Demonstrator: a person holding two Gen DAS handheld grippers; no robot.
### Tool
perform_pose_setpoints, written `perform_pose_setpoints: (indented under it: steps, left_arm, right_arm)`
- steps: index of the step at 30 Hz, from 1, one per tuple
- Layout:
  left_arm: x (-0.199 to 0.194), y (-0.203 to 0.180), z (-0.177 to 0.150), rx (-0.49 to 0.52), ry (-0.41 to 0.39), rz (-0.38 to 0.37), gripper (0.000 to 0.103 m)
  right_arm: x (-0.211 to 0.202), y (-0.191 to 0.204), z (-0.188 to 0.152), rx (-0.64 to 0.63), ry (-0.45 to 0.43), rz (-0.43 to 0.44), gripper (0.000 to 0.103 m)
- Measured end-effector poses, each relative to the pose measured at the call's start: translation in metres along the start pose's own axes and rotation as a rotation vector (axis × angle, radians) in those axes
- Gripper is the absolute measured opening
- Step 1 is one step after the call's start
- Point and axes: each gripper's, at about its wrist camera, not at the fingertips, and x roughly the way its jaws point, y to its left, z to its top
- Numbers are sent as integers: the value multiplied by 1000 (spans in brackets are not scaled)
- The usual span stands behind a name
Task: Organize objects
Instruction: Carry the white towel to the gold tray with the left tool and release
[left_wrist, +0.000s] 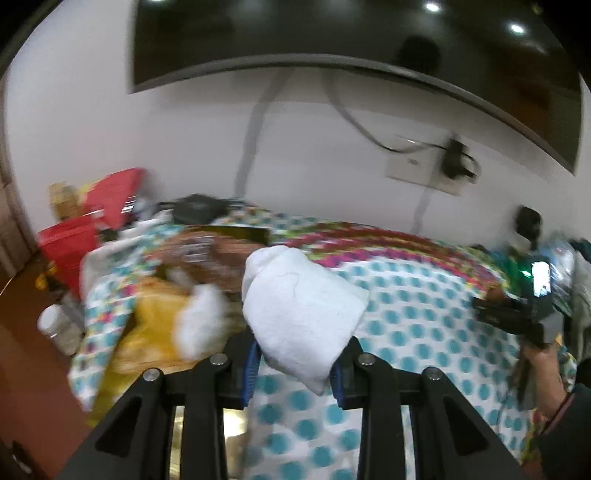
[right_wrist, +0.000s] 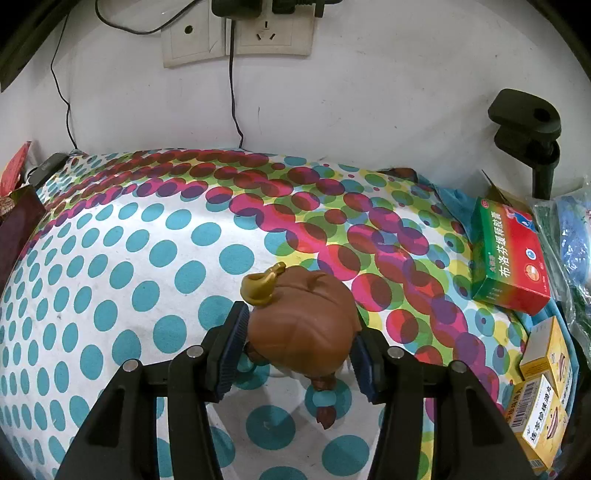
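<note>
My left gripper (left_wrist: 295, 365) is shut on a folded white cloth (left_wrist: 301, 314) and holds it above the polka-dot tablecloth (left_wrist: 424, 325). The view is blurred by motion. My right gripper (right_wrist: 295, 350) is shut on a brown bull figurine (right_wrist: 303, 325) with a gold horn (right_wrist: 260, 286); its tail hangs just over the tablecloth (right_wrist: 147, 240). The right gripper also shows at the right edge of the left wrist view (left_wrist: 524, 314), held by a hand.
Red boxes (left_wrist: 92, 221), a yellow cloth (left_wrist: 147, 332) and a white fluffy item (left_wrist: 201, 321) lie at the left. A green-red medicine box (right_wrist: 509, 254) and yellow boxes (right_wrist: 543, 398) lie at the right. Wall sockets (right_wrist: 236, 33), cables and a black clamp (right_wrist: 524, 125) are behind.
</note>
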Motion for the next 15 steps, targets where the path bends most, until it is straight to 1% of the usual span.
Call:
perform_pose_setpoints:
  steps: [3,4,7,10,15]
  left_arm:
    - [-7,35,-8,-59,20,54,31]
    - [-7,47,-12,-86,36,50,31]
    - [-9,65,-22,-121,55,69,31]
    - [-8,72,-32,-104,76,80,31]
    - [5,70,-42,-88,128,74,32]
  right_arm:
    - [0,0,0,-2,-1,-2,50]
    - [0,1,0,-3,-1,-3,50]
    - [0,1,0,-5,-1,-11,51]
    - [0,1,0,-6,-1,-13,52]
    - [0,2,1,-9,-1,-19,52]
